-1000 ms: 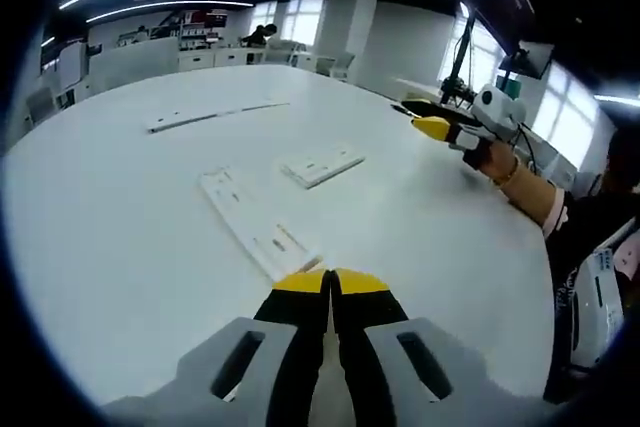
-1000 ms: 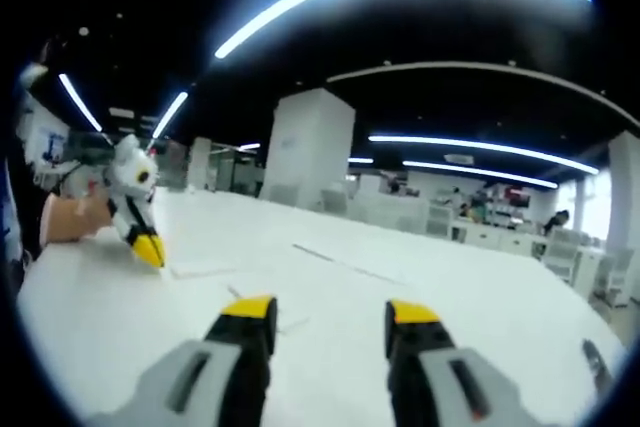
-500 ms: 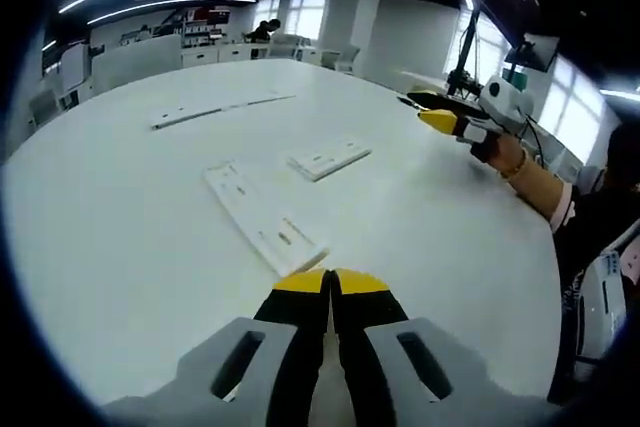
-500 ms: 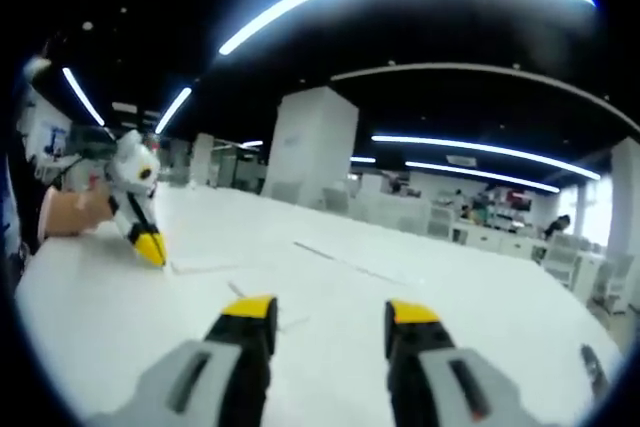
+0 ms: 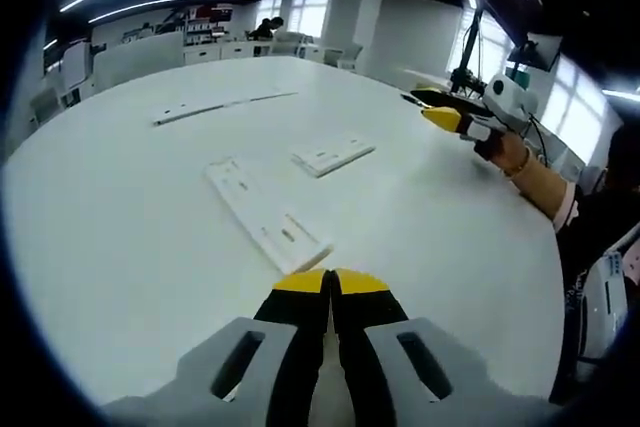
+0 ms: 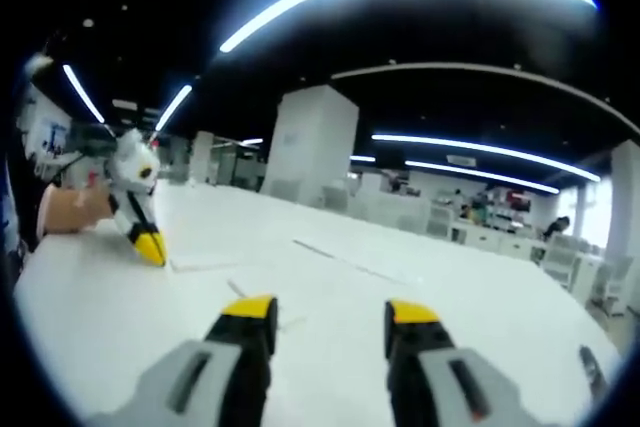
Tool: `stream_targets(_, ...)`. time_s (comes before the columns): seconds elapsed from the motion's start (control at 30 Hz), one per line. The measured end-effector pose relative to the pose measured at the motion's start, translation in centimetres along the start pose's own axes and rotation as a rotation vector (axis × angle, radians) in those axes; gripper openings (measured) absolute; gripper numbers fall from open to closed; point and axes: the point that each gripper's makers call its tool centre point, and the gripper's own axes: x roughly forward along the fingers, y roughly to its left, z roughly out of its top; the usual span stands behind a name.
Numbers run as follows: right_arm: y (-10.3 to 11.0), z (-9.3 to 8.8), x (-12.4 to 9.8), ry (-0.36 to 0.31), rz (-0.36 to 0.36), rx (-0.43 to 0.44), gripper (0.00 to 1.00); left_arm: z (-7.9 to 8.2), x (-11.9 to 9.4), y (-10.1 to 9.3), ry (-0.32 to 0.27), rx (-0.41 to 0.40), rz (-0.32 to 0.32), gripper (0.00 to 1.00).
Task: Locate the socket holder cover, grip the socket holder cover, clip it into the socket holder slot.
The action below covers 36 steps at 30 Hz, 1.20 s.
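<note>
A long white slotted strip, apparently the socket holder (image 5: 265,215), lies flat on the white table (image 5: 120,247) just ahead of my left gripper (image 5: 328,283), whose jaws are shut on nothing. Beyond it rests a shorter white plate, likely the cover (image 5: 333,156). At the right, a hand (image 5: 515,155) holds my right gripper (image 5: 428,111) above the table edge. In the right gripper view, my right gripper (image 6: 330,313) stands open and empty over the table (image 6: 480,347). My left gripper (image 6: 151,248) points down at the left, near a flat white piece (image 6: 200,267).
Thin white strips (image 5: 220,107) lie farther back on the table. One thin strip (image 6: 340,260) runs ahead of the right jaws. Desks, chairs and a white pillar (image 6: 312,142) stand beyond the table. A sleeve and body (image 5: 600,237) sit at its right edge.
The left gripper view has drawn back slightly, so the strip and plate sit a little farther from the jaws. The right gripper view is almost unchanged. Both jaw states are the same.
</note>
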Motion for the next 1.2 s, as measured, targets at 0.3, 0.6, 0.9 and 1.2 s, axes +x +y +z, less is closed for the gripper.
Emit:
stream_targets(0.3, 0.22, 0.11, -0.04, 0.001, 0.005, -0.002, 0.44, -0.16, 0.08, -0.21, -0.012, 0.002, 0.006, 0.03)
stream_targets(0.6, 0.14, 0.14, 0.02, 0.003, 0.004, 0.004, 0.44, -0.23, 0.19, -0.25, -0.017, 0.007, 0.014, 0.03)
stream_targets(0.9, -0.04, -0.07, 0.11, 0.012, 0.004, 0.005, 0.44, 0.01, 0.3, 0.03, -0.027, 0.014, 0.021, 0.03)
stream_targets(1.2, 0.29, 0.05, 0.12, 0.01, 0.011, -0.003, 0.44, 0.12, 0.34, 0.17, -0.034, 0.015, 0.022, 0.03)
